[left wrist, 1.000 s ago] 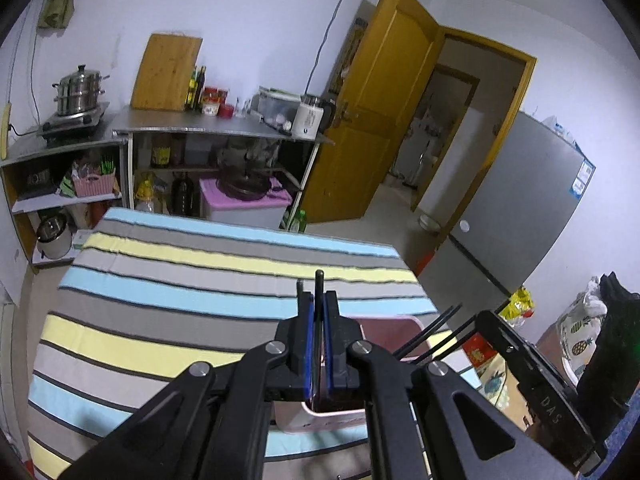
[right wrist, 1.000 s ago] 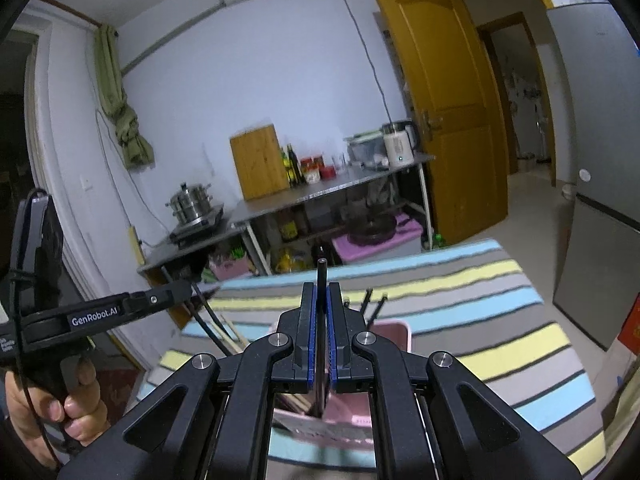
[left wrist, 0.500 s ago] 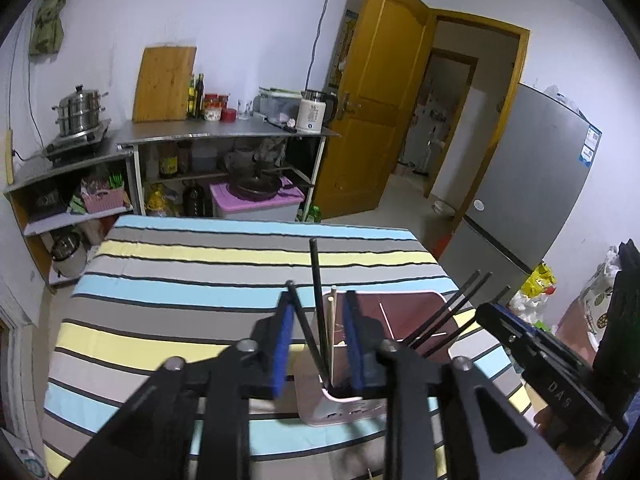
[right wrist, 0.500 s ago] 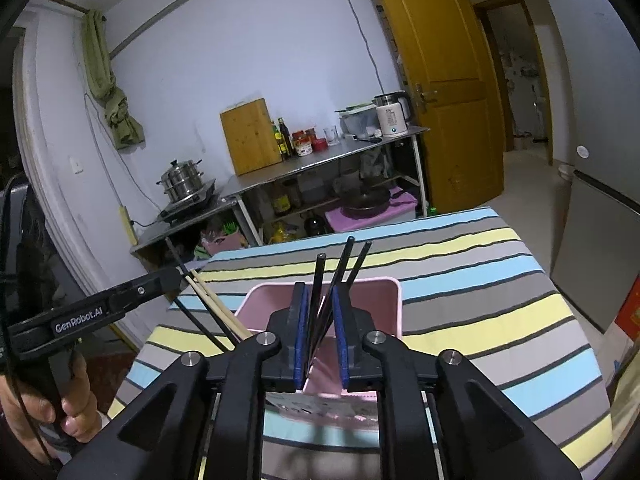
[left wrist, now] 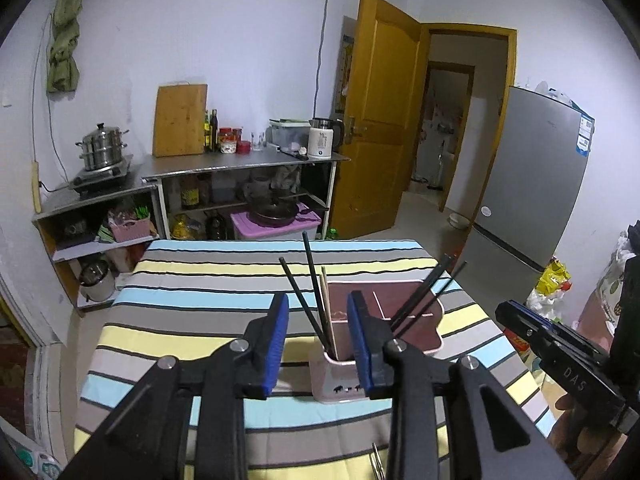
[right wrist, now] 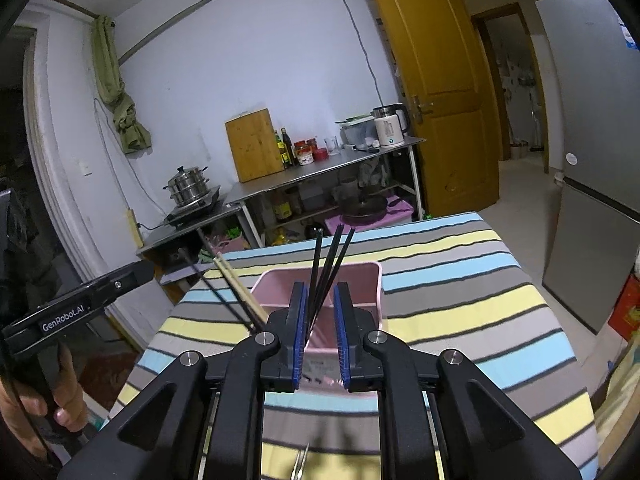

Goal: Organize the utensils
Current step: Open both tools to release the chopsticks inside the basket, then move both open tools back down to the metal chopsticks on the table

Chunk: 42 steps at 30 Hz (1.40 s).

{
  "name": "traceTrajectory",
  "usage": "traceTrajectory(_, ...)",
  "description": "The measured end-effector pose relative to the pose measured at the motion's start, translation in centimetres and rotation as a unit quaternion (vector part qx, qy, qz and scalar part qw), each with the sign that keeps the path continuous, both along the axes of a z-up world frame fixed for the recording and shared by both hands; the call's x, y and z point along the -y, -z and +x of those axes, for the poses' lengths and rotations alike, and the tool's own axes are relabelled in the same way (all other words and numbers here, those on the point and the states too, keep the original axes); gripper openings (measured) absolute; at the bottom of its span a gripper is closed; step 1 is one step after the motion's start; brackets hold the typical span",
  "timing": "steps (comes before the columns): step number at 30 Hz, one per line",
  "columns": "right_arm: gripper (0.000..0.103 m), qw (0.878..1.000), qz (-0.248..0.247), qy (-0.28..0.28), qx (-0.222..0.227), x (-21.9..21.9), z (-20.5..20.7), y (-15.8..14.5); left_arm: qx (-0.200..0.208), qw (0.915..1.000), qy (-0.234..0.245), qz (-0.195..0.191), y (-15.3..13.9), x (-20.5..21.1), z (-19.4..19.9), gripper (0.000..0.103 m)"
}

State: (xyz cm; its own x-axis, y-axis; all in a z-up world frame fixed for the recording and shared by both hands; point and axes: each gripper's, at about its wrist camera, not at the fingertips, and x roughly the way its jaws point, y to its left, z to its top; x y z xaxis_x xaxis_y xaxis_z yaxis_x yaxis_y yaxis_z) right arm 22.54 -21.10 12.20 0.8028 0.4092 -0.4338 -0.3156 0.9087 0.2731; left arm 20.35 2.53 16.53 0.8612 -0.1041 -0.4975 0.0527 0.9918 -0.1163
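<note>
Our left gripper [left wrist: 316, 334] stands with jaws spread, chopsticks [left wrist: 310, 280] leaning free between them in the pink holder [left wrist: 340, 380]. Our right gripper [right wrist: 320, 320], jaws parted, frames black chopsticks [right wrist: 330, 268] in the same holder.

A table [left wrist: 200, 300] is covered by a striped cloth [right wrist: 460, 280]. On the cloth a pink utensil holder [right wrist: 360, 276] is set, near the middle.
</note>
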Motion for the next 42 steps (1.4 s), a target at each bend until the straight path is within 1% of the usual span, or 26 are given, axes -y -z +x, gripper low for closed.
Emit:
traceTrajectory(7, 0.014, 1.0, -0.01, -0.008, 0.005, 0.5, -3.1, 0.2, 0.011, 0.9999, -0.002, 0.005, -0.1, 0.7, -3.1, 0.036)
traceTrajectory(14, 0.014, 1.0, -0.018, -0.011, 0.001, 0.8, -5.7, 0.9, 0.007, 0.9999, -0.004, 0.008, 1.2, 0.9, -5.8, 0.036)
traceTrajectory(20, 0.014, 0.999, -0.039, -0.017, -0.009, 0.0, -8.0, 2.3, -0.006, 0.9999, -0.008, 0.012, 3.4, 1.2, -8.0, 0.036)
traceTrajectory(30, 0.014, 0.997, -0.058, -0.022, -0.034, -0.6, -11.4, 5.5, -0.035, 0.9993, -0.003, 0.016, 7.5, 1.6, -11.3, 0.036)
traceTrajectory(34, 0.014, 0.997, -0.06, -0.025, -0.048, -0.7, -12.2, 6.7, -0.048, 0.9987, -0.001, 0.018, 8.8, 1.7, -12.1, 0.036)
traceTrajectory(42, 0.014, 0.996, -0.06, -0.03, -0.067, -0.8, -12.4, 8.6, -0.077, 0.9969, -0.001, 0.017, 11.2, 1.9, -12.7, 0.036)
